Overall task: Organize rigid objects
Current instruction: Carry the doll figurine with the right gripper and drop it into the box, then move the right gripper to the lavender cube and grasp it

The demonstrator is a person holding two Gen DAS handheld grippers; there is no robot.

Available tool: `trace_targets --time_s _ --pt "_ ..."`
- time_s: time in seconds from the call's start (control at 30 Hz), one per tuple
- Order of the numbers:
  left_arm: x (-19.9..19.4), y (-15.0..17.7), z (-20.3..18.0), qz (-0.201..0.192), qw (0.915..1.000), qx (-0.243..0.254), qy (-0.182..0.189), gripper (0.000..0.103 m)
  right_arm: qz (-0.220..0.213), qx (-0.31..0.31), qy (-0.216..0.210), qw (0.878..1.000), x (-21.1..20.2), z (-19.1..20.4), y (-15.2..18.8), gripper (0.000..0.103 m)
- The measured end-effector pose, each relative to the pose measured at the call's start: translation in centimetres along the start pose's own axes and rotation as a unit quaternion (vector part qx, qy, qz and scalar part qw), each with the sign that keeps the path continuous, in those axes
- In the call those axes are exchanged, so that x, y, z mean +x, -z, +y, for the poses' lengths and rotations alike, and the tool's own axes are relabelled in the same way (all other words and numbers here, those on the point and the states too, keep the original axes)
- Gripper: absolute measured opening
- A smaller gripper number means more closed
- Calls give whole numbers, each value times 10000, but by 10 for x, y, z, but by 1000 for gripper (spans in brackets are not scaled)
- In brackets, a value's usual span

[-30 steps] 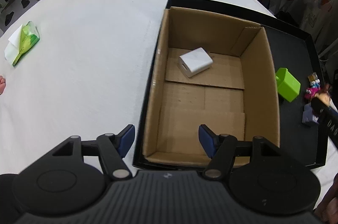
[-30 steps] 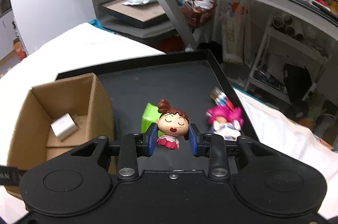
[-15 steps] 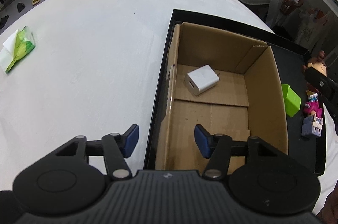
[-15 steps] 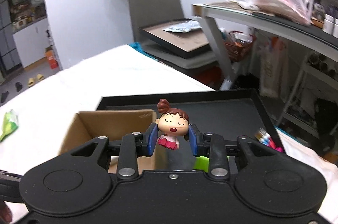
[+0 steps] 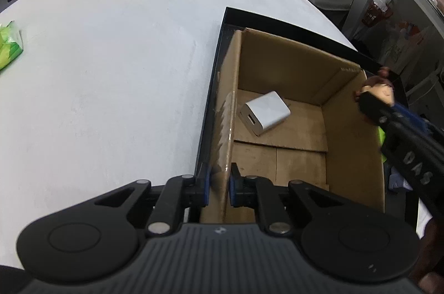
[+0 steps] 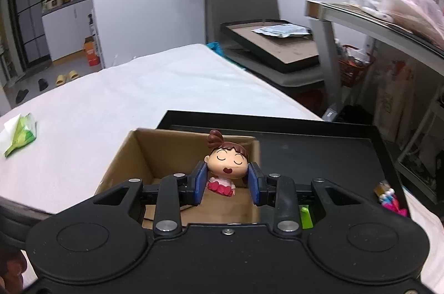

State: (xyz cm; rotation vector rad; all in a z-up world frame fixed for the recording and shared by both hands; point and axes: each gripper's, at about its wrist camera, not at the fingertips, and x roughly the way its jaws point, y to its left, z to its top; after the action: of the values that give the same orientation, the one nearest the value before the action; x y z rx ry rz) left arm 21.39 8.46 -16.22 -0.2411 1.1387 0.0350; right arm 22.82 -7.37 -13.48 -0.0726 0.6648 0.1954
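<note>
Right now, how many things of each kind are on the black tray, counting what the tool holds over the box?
Box: 1
Charger: 1
Dolls: 2, one in the right tool, one pink-haired
Green block: 1
Total: 5

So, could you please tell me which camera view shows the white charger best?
The left wrist view: the white charger lies in plain sight on the cardboard box floor. In the right wrist view the right gripper and doll hide it.
</note>
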Motion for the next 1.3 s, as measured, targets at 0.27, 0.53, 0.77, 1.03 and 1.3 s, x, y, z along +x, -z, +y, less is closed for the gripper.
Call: trace_targets --time_s 0.27,0.53,0.77,1.03,1.3 --pt "3 -5 9 84 9997 18 215 13 109 -276 68 9995 19 22 -2 32" --pt "4 -6 15 131 9993 -97 339 15 -92 -374 317 9988 12 28 -3 58" --pt "3 -6 13 186 9994 -94 290 15 -206 -95 393 9990 0 15 -3 68" --pt "-1 -3 -3 359 9992 108 -124 16 -190 518 537 9970 -12 -15 3 74" --pt "-10 2 -16 370 9980 127 -488 23 -165 1062 795 9910 -24 -45 12 75"
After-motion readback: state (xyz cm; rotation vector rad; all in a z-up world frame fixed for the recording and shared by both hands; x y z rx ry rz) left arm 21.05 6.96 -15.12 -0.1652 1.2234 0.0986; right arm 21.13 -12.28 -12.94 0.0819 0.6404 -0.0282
